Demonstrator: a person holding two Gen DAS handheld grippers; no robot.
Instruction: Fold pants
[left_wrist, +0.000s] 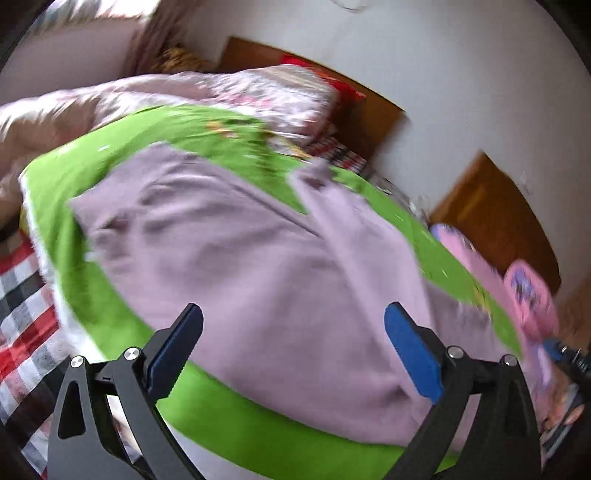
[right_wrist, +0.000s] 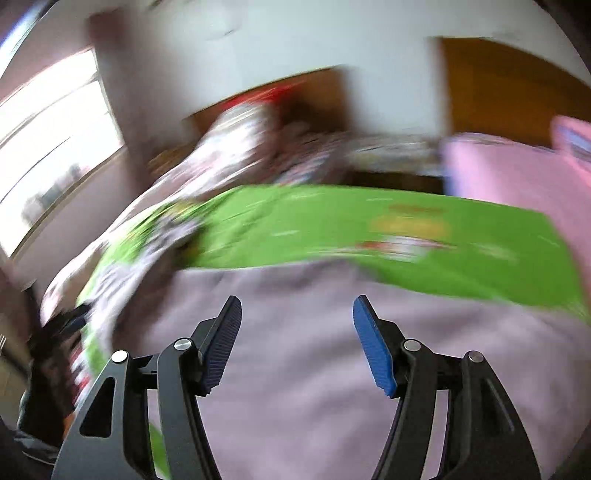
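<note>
Room: bedroom, white wall (left_wrist: 461, 74) behind a wooden headboard (left_wrist: 373, 110), a bright window (right_wrist: 55, 147) far off to the left of the right gripper; both views are smeared by motion blur.
Surface: bed covered by a green mat (left_wrist: 229, 144) with small cartoon prints, lying ahead of and under both grippers; checked red, black and white sheet (left_wrist: 22, 302) shows off the mat's edge to the left of the left gripper.
Pants: pale lilac pants (left_wrist: 240, 258) spread flat on the green mat, directly in front of the left gripper and reaching beneath it; wrinkled, with one narrower strip of the cloth running ahead and to the right. In the right wrist view the same lilac cloth (right_wrist: 303, 369) fills the area under and ahead of the fingers, its far edge against the green mat (right_wrist: 332, 225).
Left gripper: left gripper (left_wrist: 293, 321) with its blue-padded fingers (left_wrist: 413, 350) spread wide, nothing between them, poised over the near part of the pants; contact with the cloth cannot be told.
Right gripper: right gripper (right_wrist: 297, 314) likewise spread apart and holding nothing, above the lilac cloth.
Bedding: floral pink quilt (left_wrist: 229, 92) bunched beyond the mat, ahead of the left gripper.
Other cloth: bright pink garment (left_wrist: 524, 291) to the right of the left gripper, at the mat's edge; pink fabric (right_wrist: 509, 173) also ahead and right of the right gripper.
</note>
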